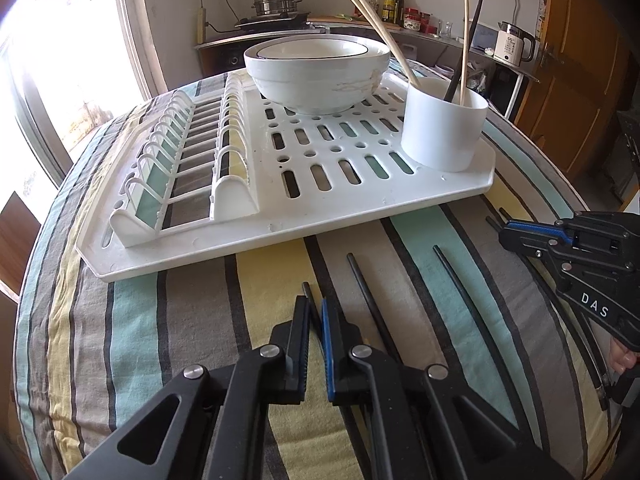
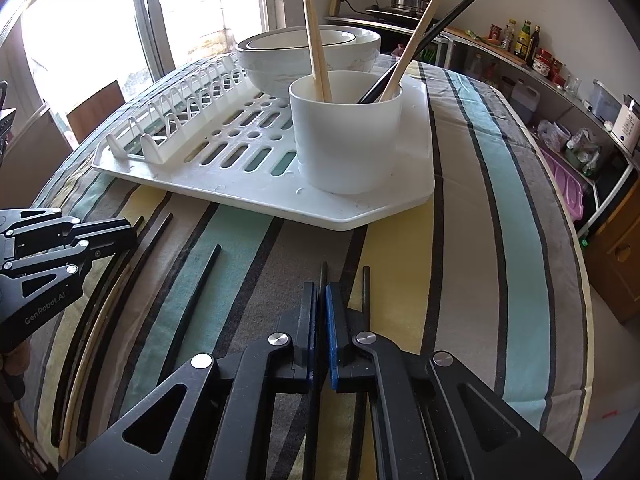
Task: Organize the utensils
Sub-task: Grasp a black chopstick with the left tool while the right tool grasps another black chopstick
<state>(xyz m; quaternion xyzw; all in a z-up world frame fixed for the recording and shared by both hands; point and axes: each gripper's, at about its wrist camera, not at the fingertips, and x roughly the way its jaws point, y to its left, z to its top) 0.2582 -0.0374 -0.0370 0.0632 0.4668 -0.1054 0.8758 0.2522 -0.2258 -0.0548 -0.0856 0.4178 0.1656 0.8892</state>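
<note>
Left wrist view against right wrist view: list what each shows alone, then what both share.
Only the left wrist view shows the white electric kettle on the counter. Only the right wrist view shows the purple plastic bag on the low shelf. Both show the white slotted dish rack, the white cylindrical utensil cup holding chopsticks, stacked white bowls, and each gripper, left and right, shut on a black chopstick.
</note>
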